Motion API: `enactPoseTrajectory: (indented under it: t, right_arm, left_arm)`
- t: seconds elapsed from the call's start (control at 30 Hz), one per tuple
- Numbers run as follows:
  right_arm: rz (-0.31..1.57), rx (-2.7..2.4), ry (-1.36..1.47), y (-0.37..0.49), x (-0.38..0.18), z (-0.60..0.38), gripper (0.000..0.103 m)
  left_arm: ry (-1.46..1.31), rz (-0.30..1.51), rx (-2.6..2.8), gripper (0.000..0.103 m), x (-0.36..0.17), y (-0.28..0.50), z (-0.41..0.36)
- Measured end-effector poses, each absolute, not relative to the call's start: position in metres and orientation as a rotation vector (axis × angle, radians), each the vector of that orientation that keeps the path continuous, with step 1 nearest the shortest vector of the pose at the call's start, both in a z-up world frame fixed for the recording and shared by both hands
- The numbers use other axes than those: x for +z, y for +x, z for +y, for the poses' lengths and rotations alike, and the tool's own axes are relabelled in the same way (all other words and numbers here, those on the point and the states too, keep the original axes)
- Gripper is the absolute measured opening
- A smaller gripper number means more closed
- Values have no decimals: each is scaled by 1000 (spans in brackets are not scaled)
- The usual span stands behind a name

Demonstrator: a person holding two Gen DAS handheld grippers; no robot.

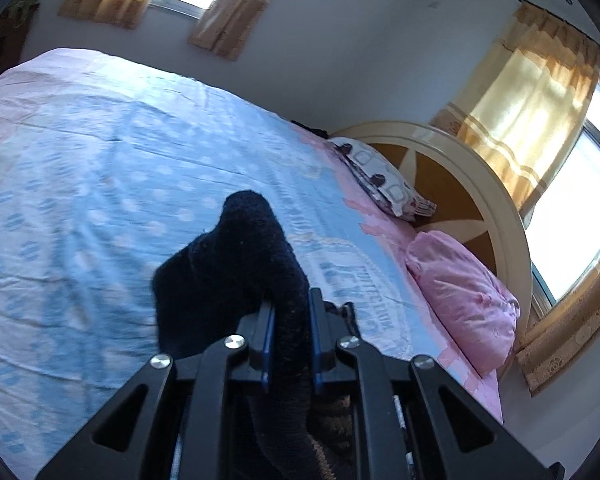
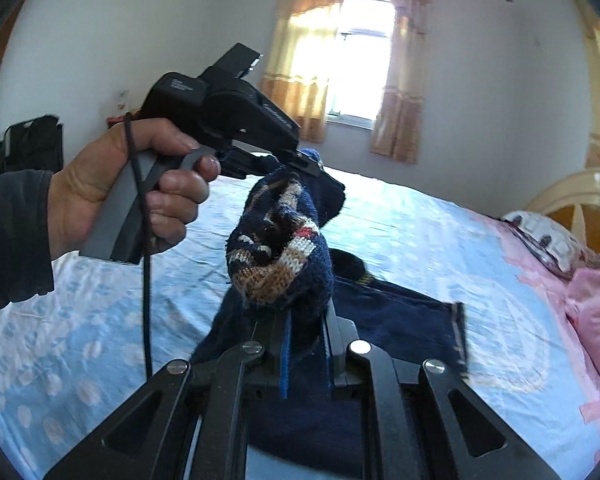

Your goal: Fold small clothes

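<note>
Left gripper (image 1: 291,322) nearly closed, clamped on dark navy knit sock (image 1: 236,264) — fabric bulges toward 11 o'clock, its lower end hidden behind the gripper body. Right gripper (image 2: 306,334) likewise pinched tight on the same sock (image 2: 280,248), brown-and-white pattern showing; sock held off the blue-and-pink patterned bed sheet (image 2: 80,340). At 10 o'clock in the right view, a hand (image 2: 112,184) grips the other gripper's handle, sleeve cut off at frame edge. Dark blue cloth (image 2: 400,312) lies on the bed behind, blurred, partly hidden.
</note>
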State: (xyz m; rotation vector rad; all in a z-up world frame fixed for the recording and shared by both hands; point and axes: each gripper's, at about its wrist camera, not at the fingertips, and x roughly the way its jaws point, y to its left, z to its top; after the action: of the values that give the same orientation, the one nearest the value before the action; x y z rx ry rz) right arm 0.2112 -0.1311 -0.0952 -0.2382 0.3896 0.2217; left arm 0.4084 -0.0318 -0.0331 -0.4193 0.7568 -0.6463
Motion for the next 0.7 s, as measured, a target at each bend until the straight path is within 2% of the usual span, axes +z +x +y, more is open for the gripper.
enactPoseTrajectory:
  t: [0.37,0.7]
  right_arm:
    - [427,130,-136,212,-105,-206,11]
    - [500,47,-79,208,-119,-259,11]
  left_arm:
    - [-331,806,-717,13,-36,417,-115]
    - [-243,887,-776,13,-64,424,-189]
